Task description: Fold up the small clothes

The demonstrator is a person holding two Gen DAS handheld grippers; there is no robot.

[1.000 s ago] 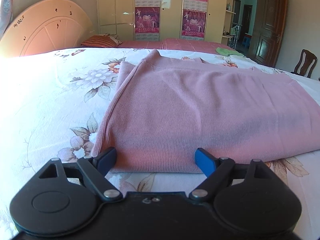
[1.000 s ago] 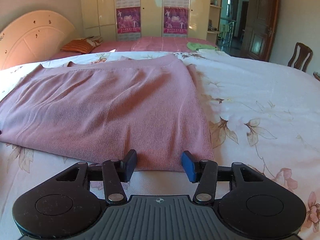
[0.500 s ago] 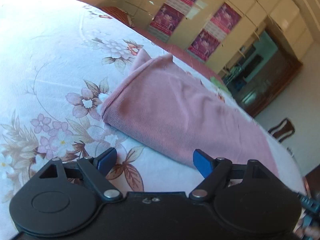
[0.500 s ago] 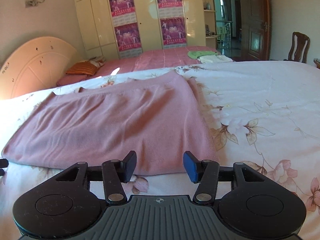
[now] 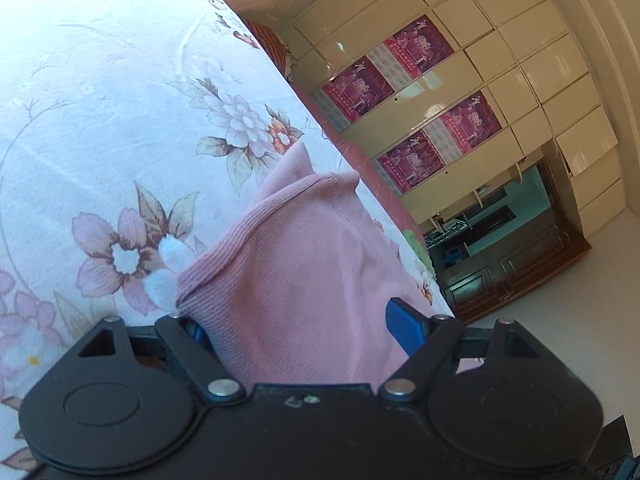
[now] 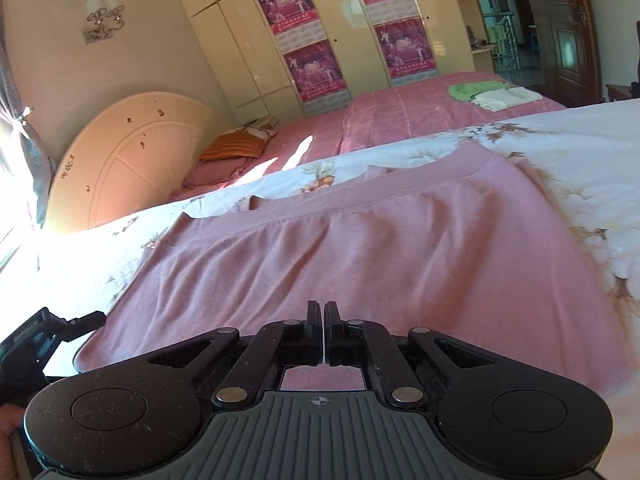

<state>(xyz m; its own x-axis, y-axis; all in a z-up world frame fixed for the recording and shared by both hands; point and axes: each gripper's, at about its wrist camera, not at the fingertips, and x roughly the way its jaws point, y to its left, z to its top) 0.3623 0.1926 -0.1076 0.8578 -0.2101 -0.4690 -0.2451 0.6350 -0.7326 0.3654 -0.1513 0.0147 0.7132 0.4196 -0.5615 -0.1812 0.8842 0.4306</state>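
In my right view, one pink knit garment (image 6: 360,248) fills the middle of the frame, lying flat on the floral bedsheet (image 6: 580,152). Behind it, in the upper half, a second bed with a pink cover (image 6: 400,116) carries a striped cushion (image 6: 236,144) at left and two folded cloths at upper right, one green (image 6: 468,90) and one white (image 6: 506,98). Four purple posters (image 6: 316,66) hang on the cream wardrobe (image 6: 240,40) at top centre, and a rounded headboard (image 6: 132,152) leans at left. Nothing blocks the garment's far edge.

My right gripper (image 6: 323,316) sits at lower centre with its fingers pressed together on the near edge of the garment; a sliver of pink shows just below them, so I take it as pinching the fabric.

In my left view the frame is tilted. My left gripper (image 5: 296,330) is spread wide at the bottom, the garment's (image 5: 296,264) ribbed corner bunched up between the fingers: the left finger (image 5: 196,330) is mostly hidden behind the cloth, the blue right finger (image 5: 404,330) touching or just beside it. My left gripper's body also peeks into the right view's lower left corner (image 6: 40,340).
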